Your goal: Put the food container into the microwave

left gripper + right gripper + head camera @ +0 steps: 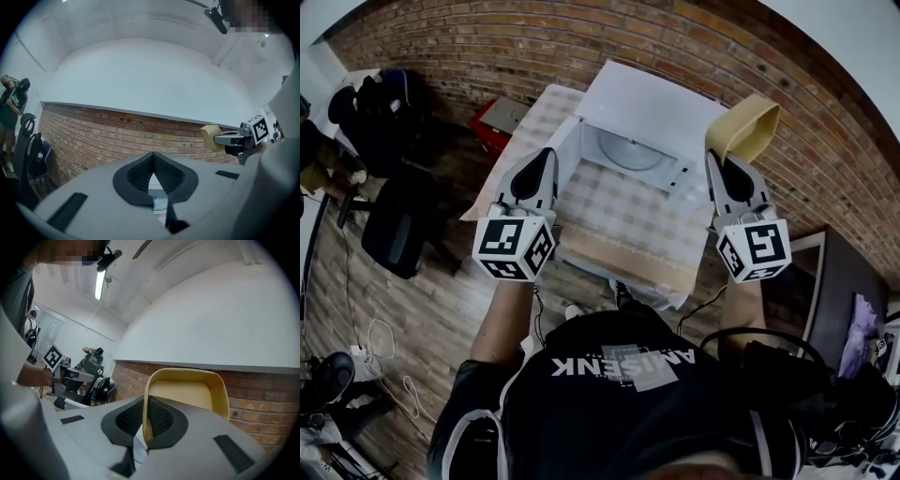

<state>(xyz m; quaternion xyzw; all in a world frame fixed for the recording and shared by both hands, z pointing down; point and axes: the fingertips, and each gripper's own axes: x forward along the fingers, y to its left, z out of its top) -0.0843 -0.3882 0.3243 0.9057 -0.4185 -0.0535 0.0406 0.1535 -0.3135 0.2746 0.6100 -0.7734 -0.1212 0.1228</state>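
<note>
In the head view a white microwave (654, 105) stands open on the checked table (623, 223), and its round glass plate (630, 150) shows inside. My right gripper (719, 167) is shut on the rim of a tan food container (744, 126), which it holds up to the right of the microwave. The right gripper view shows the container (187, 394) tilted on edge, with its wall pinched between the jaws of the right gripper (146, 401). My left gripper (544, 161) hovers at the microwave's left side. Its jaws meet at the tip with nothing between them (152, 159).
A brick wall (581, 42) runs behind the microwave. A black office chair (398, 225) and a red box (495, 117) are on the floor to the left, and a dark desk (839, 281) is to the right. People stand far off in both gripper views.
</note>
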